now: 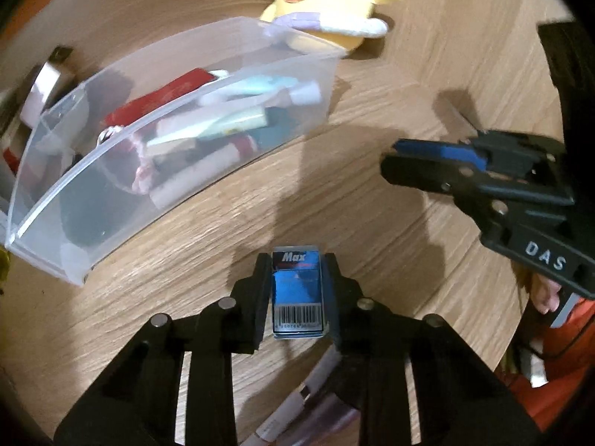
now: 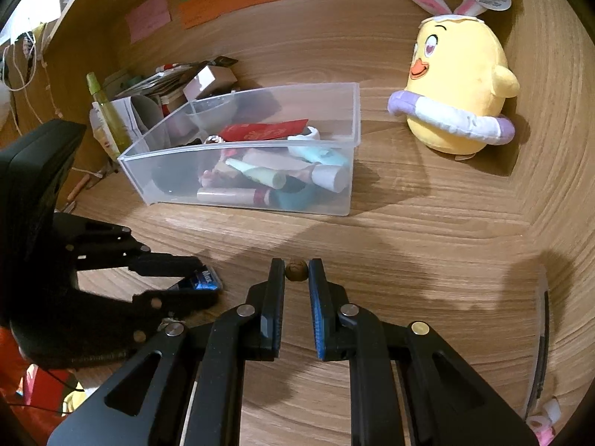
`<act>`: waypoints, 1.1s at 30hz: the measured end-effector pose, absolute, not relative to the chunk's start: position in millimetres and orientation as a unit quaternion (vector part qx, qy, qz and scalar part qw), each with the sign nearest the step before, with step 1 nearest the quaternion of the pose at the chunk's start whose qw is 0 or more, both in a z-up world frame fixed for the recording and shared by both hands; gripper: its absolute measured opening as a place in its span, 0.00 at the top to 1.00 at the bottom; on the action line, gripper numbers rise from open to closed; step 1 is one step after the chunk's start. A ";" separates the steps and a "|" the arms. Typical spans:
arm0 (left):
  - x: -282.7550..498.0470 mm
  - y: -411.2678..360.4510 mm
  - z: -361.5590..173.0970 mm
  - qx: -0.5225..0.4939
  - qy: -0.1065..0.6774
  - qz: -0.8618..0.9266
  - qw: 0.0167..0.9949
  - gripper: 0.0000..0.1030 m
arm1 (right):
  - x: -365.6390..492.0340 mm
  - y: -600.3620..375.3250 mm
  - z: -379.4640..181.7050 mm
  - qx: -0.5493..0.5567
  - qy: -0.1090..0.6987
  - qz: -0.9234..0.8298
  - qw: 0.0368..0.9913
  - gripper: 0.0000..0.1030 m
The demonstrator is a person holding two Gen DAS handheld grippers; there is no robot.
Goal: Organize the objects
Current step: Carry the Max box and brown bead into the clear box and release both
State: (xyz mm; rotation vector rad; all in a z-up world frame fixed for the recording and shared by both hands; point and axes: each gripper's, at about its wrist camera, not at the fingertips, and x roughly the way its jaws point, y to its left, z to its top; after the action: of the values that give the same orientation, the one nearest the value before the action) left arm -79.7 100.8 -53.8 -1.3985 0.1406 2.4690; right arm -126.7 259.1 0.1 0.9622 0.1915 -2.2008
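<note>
On the desk (image 1: 372, 119), left tool (image 1: 297, 290) clamping blue box (image 1: 296, 290)

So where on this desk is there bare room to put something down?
Bare wood lies between the clear plastic bin and the yellow plush chick, and in front of the bin toward the right gripper. It is crowded inside the bin and in the clutter pile behind it.

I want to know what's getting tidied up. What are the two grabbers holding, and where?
The left gripper pinches the small blue box by its long sides. The right gripper pinches a small brown nut-like thing at its fingertips.
</note>
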 end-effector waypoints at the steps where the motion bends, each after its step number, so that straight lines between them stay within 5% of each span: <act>1: -80.7 99.2 -52.9 -0.485 0.043 0.861 0.146 0.74 | -126.0 257.7 1.6 0.371 0.075 -0.853 0.360 0.89; 33: -82.8 14.4 38.8 -0.342 -0.060 0.936 0.047 0.74 | -150.8 183.6 71.4 0.293 0.103 -0.857 0.412 0.89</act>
State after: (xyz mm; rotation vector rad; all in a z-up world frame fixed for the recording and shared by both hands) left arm -82.8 14.4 38.8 -1.0448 -0.1834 2.8570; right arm -150.8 183.6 71.4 0.7363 0.2600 -2.1554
